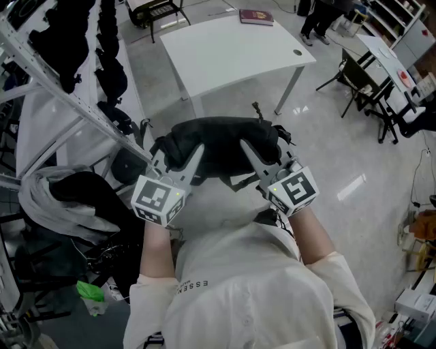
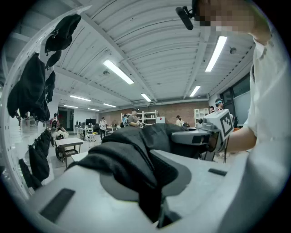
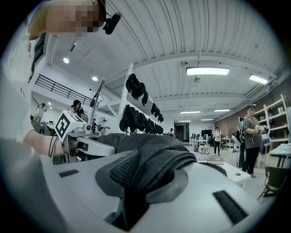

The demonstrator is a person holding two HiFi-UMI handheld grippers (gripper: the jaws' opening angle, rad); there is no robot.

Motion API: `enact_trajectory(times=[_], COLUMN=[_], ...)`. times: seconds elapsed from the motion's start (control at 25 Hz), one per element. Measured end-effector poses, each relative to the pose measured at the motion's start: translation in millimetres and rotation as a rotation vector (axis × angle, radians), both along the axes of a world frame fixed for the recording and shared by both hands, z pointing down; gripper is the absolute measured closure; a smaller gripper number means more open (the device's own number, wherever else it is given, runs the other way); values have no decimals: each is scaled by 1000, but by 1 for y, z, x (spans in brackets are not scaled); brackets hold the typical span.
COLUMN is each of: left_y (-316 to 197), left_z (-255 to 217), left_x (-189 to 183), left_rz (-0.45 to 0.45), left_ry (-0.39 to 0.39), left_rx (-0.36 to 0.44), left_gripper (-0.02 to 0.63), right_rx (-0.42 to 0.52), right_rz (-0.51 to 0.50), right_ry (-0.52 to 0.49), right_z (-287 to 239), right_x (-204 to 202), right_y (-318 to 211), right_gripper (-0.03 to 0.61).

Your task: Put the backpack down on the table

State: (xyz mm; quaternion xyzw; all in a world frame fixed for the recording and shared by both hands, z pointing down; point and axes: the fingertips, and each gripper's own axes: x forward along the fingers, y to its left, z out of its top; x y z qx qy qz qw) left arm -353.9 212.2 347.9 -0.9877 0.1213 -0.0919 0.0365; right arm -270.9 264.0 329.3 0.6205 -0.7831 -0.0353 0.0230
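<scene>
A black backpack hangs in the air between my two grippers, in front of the person's chest and short of the white table. My left gripper is shut on its left side, black fabric bunched between the jaws. My right gripper is shut on the right side, a padded mesh strap pinched between its jaws. In the left gripper view the right gripper shows across the bag; in the right gripper view the left gripper shows likewise. Both point roughly level.
A dark red book lies on the table's far edge. A white rack with several black bags stands at the left. Black chairs and another desk stand at the right. People stand in the background.
</scene>
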Motion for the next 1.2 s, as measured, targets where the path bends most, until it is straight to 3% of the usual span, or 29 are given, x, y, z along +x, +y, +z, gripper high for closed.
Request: enact_trajectory(times=[0.76, 1.0, 1.2], left_y=[-10, -32, -66], left_z=[7, 14, 6], left_x=[26, 66, 121], left_rz=[15, -27, -97], left_ry=[-17, -23, -51], left_rx=[-13, -27, -17], left_gripper=[543, 543, 543], right_rx=[-31, -38, -46], right_rz=[8, -47, -145], right_ry=[-45, -54, -90], right_z=[8, 15, 11], right_x=[27, 69, 130], right_y=[-10, -38, -80], right_gripper=[499, 499, 499])
